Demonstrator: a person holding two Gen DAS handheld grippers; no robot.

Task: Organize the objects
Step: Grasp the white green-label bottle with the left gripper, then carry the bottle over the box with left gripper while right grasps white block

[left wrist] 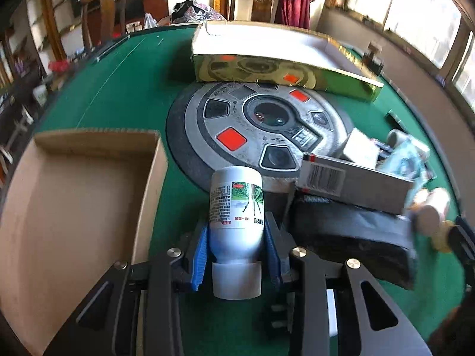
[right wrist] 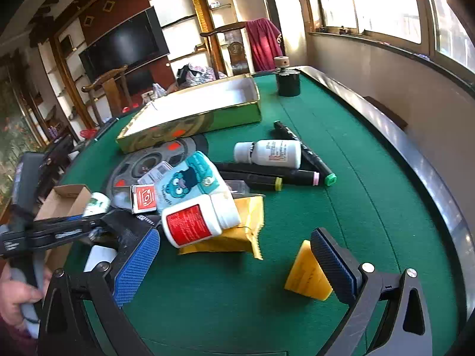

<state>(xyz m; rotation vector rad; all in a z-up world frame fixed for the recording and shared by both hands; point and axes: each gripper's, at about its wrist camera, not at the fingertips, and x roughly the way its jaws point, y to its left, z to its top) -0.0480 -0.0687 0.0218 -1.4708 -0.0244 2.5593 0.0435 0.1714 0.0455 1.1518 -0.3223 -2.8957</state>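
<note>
My left gripper (left wrist: 236,237) is shut on a white bottle with a green label (left wrist: 236,207), held over the green felt beside an open cardboard box (left wrist: 74,195) on its left. The same bottle shows in the right wrist view (right wrist: 96,203), held by the left gripper. My right gripper (right wrist: 234,255) is open and empty above the felt. In front of it lie a white bottle with a red label (right wrist: 193,222), a yellow packet (right wrist: 237,234), a teal cartoon pack (right wrist: 193,178), a red and white small box (right wrist: 144,198), another white bottle (right wrist: 268,152) and several black markers (right wrist: 267,175).
A gold tray box (right wrist: 193,109) lies at the back, next to a round grey disc set in the table (left wrist: 261,127). A yellow block (right wrist: 307,273) sits by my right finger. A dark cylinder (right wrist: 288,81) stands far back. A black pouch (left wrist: 350,237) and grey carton (left wrist: 353,181) lie at right.
</note>
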